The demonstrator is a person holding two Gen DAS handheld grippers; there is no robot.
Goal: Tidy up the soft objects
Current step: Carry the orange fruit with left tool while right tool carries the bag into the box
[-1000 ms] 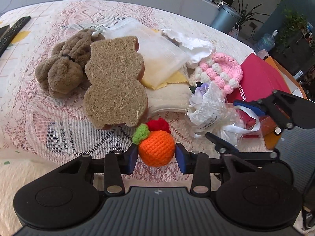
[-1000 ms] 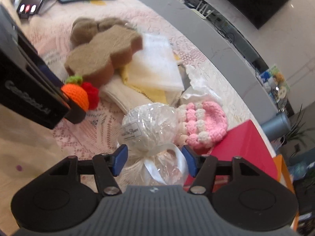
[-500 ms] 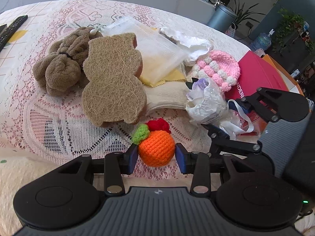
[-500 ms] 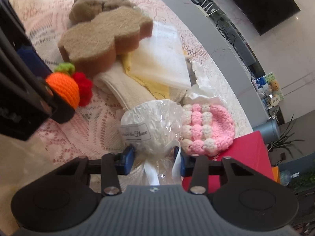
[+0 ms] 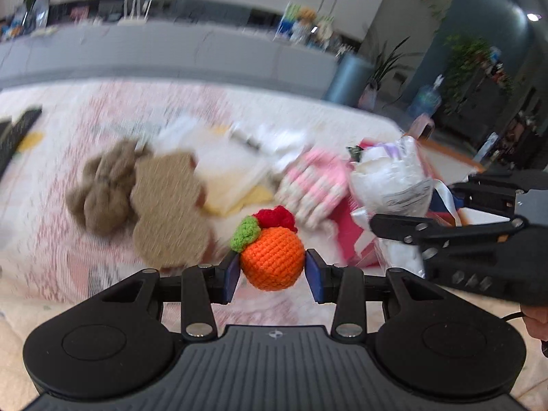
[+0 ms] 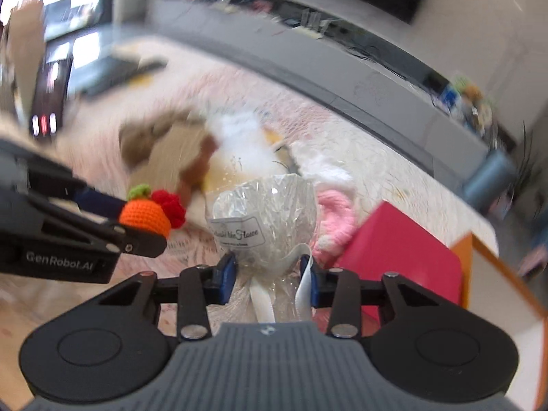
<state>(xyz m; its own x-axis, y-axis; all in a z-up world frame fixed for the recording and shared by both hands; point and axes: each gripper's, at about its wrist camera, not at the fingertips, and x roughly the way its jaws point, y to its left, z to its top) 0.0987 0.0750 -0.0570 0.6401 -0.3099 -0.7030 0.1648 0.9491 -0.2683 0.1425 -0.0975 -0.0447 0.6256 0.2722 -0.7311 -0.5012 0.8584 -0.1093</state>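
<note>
Two grippers are in my hands, each with a load; my left gripper (image 5: 272, 270) pinches the crochet orange (image 5: 272, 262) between its blue pads, which press on both flanks of the ball; its green leaf and red tuft sit on top, pointing away from me; the orange is clear of the lace cloth (image 5: 51, 246). My right gripper (image 6: 269, 275) is clamped on the neck of the cellophane bundle (image 6: 262, 219), pads against the crinkled wrap just under the labelled bulb; white ribbon (image 6: 260, 303) hangs between the fingers; the bundle is held upright, off the cloth. Seen from the right wrist, the left gripper and orange sit near, to the left of the bundle, not touching it. Lying on the cloth, blurred: brown sponge (image 5: 164, 205), brown plush (image 5: 99, 195) touching its left side, white and yellow cloths (image 5: 226, 178) behind, pink knit hat (image 5: 315, 185) beside the red box (image 6: 400, 257); remote (image 5: 20, 126) at far left edge.
</note>
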